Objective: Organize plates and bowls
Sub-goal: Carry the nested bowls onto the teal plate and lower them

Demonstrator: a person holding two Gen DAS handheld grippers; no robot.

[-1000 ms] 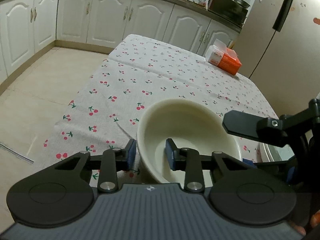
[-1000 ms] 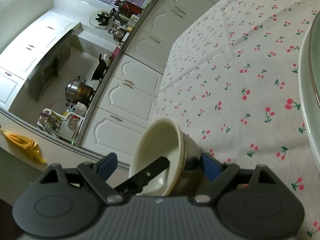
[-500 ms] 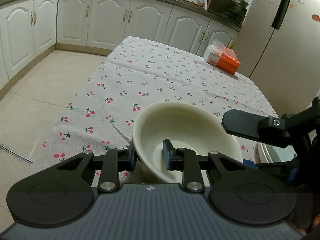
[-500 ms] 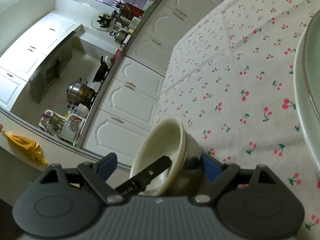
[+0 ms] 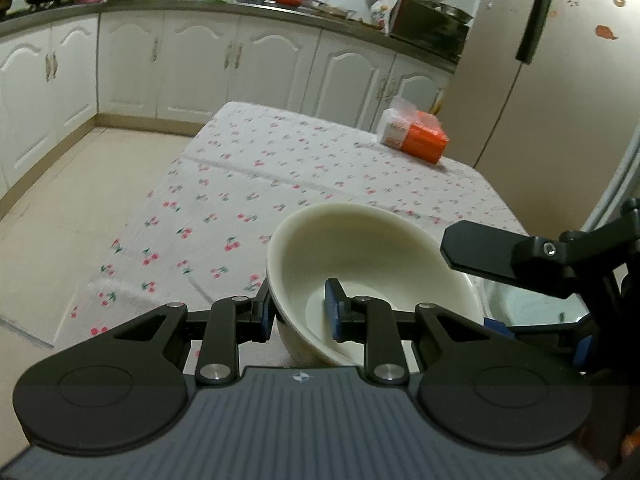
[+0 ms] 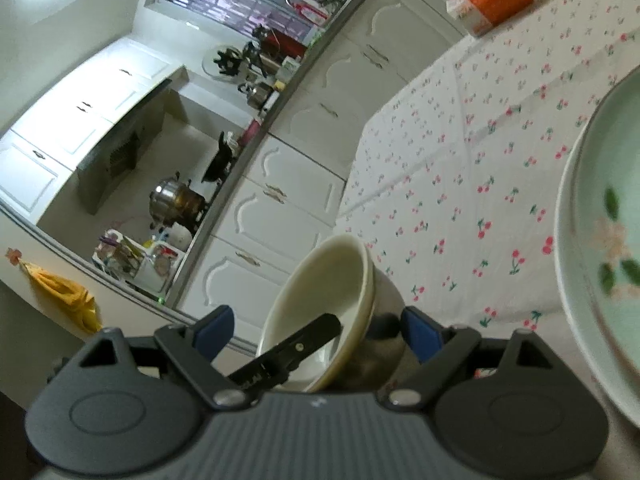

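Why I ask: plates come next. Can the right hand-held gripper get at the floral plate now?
Probably not yet: the cream bowl sits between the right hand-held gripper's open jaws, while the floral plate lies off to one side.

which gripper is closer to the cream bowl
Left. The left gripper pinches the cream bowl rim between its fingers; the right gripper stands open around the bowl's side.

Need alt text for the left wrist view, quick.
The left gripper pinches the near wall of a cream bowl, one finger inside, one outside, above a cherry-print tablecloth. The right gripper's finger reaches in from the right.
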